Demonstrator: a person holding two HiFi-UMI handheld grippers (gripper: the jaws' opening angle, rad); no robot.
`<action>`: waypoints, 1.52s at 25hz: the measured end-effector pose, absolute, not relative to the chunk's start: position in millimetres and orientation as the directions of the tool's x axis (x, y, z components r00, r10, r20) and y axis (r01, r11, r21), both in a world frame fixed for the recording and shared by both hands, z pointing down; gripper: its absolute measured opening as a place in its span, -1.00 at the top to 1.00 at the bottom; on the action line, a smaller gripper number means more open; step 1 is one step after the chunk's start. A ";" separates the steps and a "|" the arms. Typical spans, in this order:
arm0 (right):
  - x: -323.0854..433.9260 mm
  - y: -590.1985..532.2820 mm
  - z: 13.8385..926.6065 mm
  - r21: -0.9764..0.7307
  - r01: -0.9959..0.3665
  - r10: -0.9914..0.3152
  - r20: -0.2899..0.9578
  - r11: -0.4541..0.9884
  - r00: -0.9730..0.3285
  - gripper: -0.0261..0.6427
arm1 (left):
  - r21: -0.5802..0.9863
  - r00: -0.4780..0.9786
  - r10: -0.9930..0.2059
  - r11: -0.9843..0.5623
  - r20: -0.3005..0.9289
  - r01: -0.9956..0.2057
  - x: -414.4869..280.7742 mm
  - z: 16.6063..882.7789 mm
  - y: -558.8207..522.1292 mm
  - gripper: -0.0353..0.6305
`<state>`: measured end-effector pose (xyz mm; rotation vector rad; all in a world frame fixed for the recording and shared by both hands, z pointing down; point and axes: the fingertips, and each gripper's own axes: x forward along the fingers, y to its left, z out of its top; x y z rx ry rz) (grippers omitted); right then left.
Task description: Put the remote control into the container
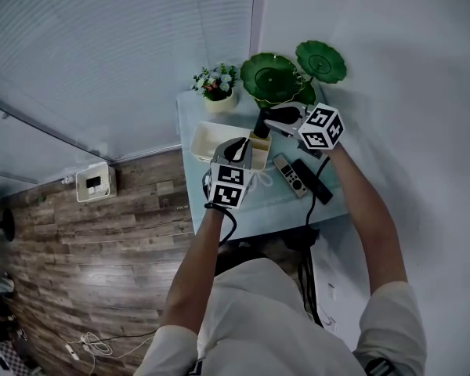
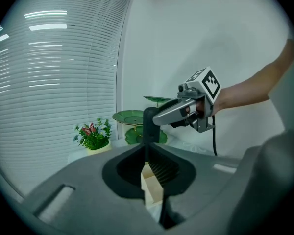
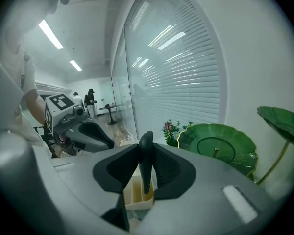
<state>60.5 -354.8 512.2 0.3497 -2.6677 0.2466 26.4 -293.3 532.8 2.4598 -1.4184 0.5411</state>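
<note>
Two handheld grippers meet over the cream container on the glass-topped table. At left, a flower pot stands at the table's far edge, behind the container. Your left gripper comes next: its fingers are drawn together on the container's wall, close to the divider between the wide tray and the narrow end compartment. Just right of it, your right gripper has its fingers clamped on the black remote control. The remote hangs upright with its lower end over that narrow compartment; whether the tip is below the rim cannot be told. Right of the container, a grey remote and a black bar lie side by side on the table, apart from both grippers. Farthest right, green leaf-shaped dishes stand at the table's back corner.
</note>
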 end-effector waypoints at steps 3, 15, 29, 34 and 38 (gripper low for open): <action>59.9 -353.4 528.2 -0.093 -0.252 -0.180 0.474 0.963 -0.862 0.65 | 0.036 0.448 -0.775 -0.484 0.446 -0.874 25.8 539.5 -295.3 0.82; 53.2 -342.0 609.9 -0.053 -0.196 -0.130 0.580 0.979 -0.804 0.65 | 0.013 0.427 -0.759 -0.484 0.491 -0.875 24.0 558.8 -306.2 0.82; 70.2 -351.2 606.3 -0.136 -0.381 -0.224 0.616 0.914 -0.756 0.56 | -0.021 0.431 -0.732 -0.518 0.528 -0.855 25.1 560.3 -297.1 0.82; 96.3 -341.4 590.1 -0.178 -0.555 -0.365 0.587 0.813 -0.723 0.64 | 0.003 0.424 -0.738 -0.496 0.525 -0.869 20.1 554.2 -287.7 0.82; 109.3 -318.1 577.4 -0.126 -0.651 -0.485 0.565 0.749 -0.668 0.80 | 0.067 0.462 -0.707 -0.510 0.535 -0.858 23.4 554.1 -271.4 0.82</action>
